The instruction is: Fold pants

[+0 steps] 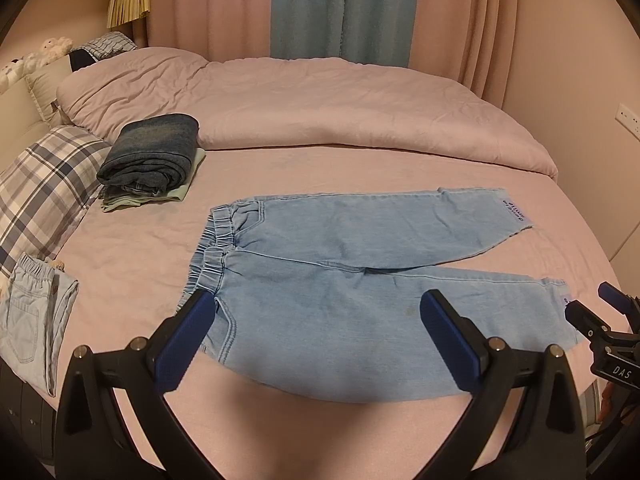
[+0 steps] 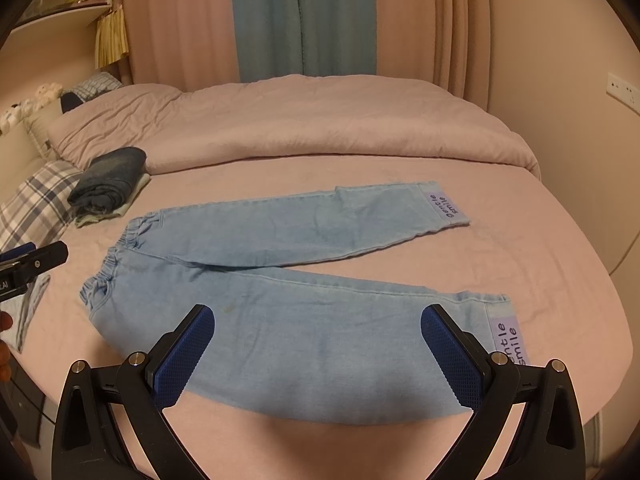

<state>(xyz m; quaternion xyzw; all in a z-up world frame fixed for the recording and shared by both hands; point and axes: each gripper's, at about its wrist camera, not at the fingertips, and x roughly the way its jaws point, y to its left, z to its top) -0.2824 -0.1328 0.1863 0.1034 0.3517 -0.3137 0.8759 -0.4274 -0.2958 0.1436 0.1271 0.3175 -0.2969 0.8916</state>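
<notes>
Lying flat on the pink bed point(image 1: 132, 248), the light-blue pants point(image 1: 340, 300) stretch crosswise in front of both tools, with the elastic waistband point(image 1: 208, 256) on the left and the two leg hems on the right. The left tool point(image 1: 320, 344) hovers just short of the near edge, its blue pads spread wide and holding nothing; the waistband corner sits right ahead of its left pad, so this tool is the nearer one to the waist end. Further left, well apart from it, lie a stack of folded dark denim point(image 1: 152, 156), a plaid pillow point(image 1: 44, 192) and another pale garment point(image 1: 32, 312) at the bed's edge. The pants' long axis runs side to side across both tools' line of sight, not away from them, and the two legs splay slightly apart toward the hems. The right tool point(image 2: 318, 356) also hangs wide open and empty, with the near leg directly ahead and the labelled cuff point(image 2: 506, 338) just beside its right pad, which makes it the nearer one to the hem end. Judging from this, each tool is placed to pinch its own end of the near leg and carry it over the far leg.
</notes>
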